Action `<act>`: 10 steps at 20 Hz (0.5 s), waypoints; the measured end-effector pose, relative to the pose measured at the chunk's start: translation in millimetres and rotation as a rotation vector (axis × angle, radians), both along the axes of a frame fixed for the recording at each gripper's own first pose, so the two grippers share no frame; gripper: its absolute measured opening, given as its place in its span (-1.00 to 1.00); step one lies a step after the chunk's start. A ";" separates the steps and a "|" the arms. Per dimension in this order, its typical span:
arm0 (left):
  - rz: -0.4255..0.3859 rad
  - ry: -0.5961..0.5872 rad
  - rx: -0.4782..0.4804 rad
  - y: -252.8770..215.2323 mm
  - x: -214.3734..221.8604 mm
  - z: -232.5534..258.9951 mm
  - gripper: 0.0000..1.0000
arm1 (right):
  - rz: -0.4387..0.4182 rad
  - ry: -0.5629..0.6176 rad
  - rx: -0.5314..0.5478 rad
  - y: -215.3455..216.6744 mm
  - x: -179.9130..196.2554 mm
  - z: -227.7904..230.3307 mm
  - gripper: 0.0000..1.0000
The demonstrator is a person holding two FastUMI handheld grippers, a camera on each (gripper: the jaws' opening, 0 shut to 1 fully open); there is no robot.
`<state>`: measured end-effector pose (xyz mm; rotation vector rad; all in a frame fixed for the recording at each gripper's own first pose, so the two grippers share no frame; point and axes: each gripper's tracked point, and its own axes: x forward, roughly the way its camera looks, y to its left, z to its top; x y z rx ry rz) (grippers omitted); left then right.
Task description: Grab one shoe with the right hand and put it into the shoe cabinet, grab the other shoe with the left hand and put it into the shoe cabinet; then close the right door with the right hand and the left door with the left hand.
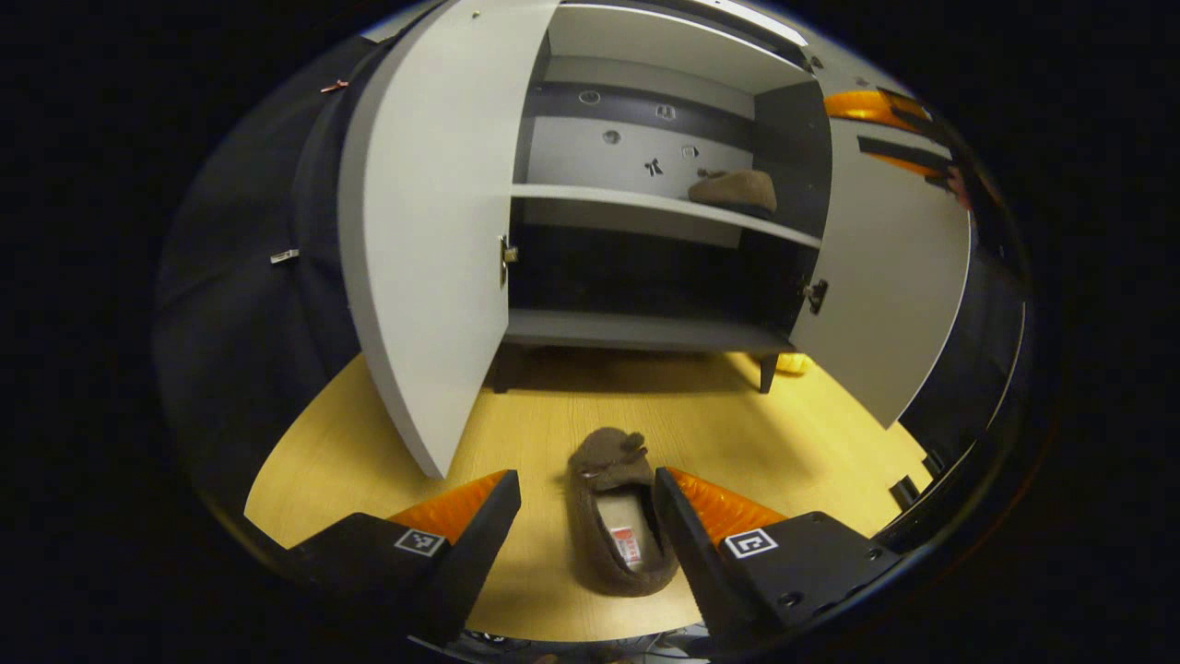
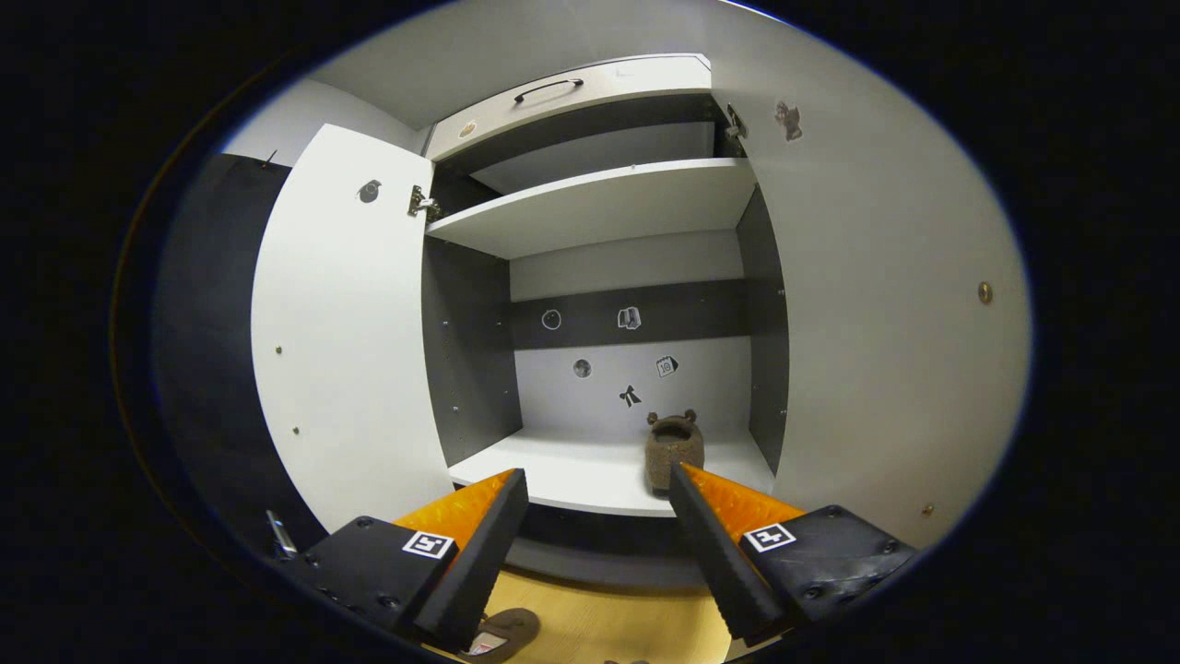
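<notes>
In front of the cabinet: we see a wood floor (image 1: 737, 433) with one slipper on it.
Cabinet: one cabinet (image 1: 645, 55), pale with a dark interior, both doors swung open.
Doors: we count two, a left door (image 1: 415, 231) and a right door (image 1: 885, 277), each standing out from the cabinet's front.
Shelves: in the right gripper view we count two shelves inside the cabinet, an upper shelf (image 2: 599, 207) and a middle shelf (image 2: 553, 475); below the middle one is a dark bay whose contents we cannot make out.
Slippers: we count two brown fuzzy ones. The shelved slipper (image 2: 673, 452) sits on the middle shelf, toward the cabinet's right wall. The floor slipper (image 1: 618, 516) lies on the floor in front of the cabinet, toe toward it.
Stickers: several small ones on the cabinet's back panel (image 2: 636, 369); too small for us to describe.
Left gripper (image 1: 587, 493): fingers spread, straddling the floor slipper's sides; we cannot tell whether they touch it.
Right gripper (image 2: 599, 493): fingers spread and holding nothing, in front of the cabinet at the height of the middle shelf, the shelved slipper just beyond its right finger.
Cut off: the floor slipper shows partly at the bottom edge of the right gripper view, below the cabinet.
</notes>
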<state>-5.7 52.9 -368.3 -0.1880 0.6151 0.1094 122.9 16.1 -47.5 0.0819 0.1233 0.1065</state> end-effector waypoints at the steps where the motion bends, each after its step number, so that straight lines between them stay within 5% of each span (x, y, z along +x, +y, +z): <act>1: -0.010 0.015 -0.005 -1.2 4.3 -10.4 0.87 | 0.011 0.008 0.000 2.6 -3.6 -2.4 0.97; 10: -0.005 0.115 -0.082 1.2 34.7 -76.8 0.80 | 0.068 0.082 -0.004 10.2 -8.4 -29.4 0.97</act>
